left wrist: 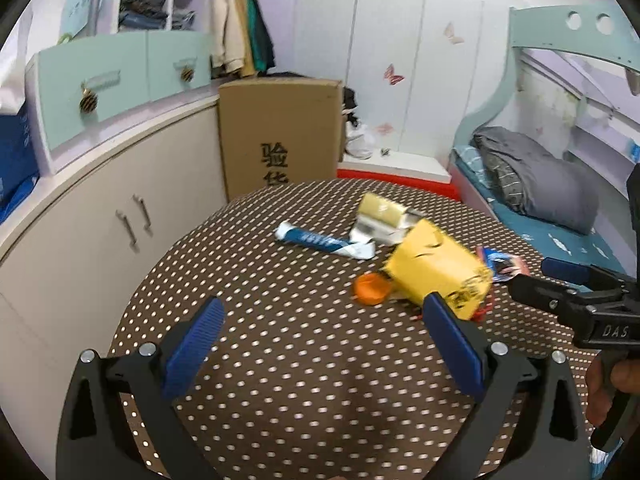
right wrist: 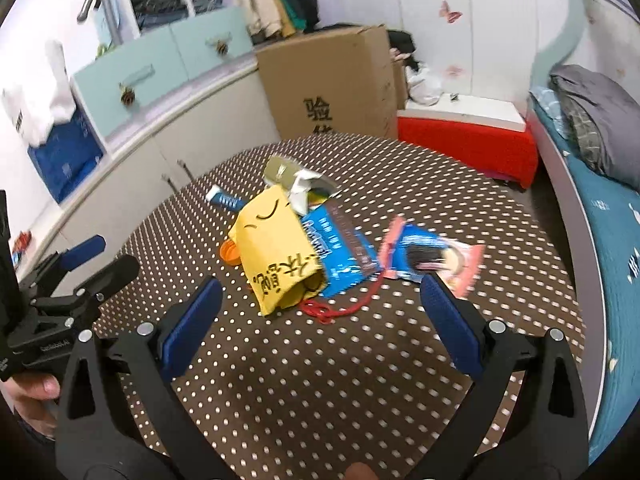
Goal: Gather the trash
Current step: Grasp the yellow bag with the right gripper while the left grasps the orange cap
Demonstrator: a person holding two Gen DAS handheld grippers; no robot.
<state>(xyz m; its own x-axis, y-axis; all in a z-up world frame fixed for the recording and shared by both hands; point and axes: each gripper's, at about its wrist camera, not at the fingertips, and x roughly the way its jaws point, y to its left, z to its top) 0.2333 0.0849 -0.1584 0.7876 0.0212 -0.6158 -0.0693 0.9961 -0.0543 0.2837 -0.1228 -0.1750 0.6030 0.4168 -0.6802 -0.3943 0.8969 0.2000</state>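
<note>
left gripper (left wrist: 322, 320), blue ribbed pads spread, empty, hovers over the brown polka-dot tablecloth (left wrist: 280, 380). right gripper (right wrist: 320, 300) likewise spread, facing the litter, likely sizing up a first pick. trash is heaped mid-table: creased yellow paper bag (right wrist: 276, 252) overlapping a glossy blue foil wrapper (right wrist: 344, 252), round orange cap (left wrist: 371, 289), tangled red string (right wrist: 340, 308).

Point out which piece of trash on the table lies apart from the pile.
The blue-and-white wrapper: it lies alone on the dotted tablecloth, while the yellow carton and the other wrappers overlap in one heap.
</note>
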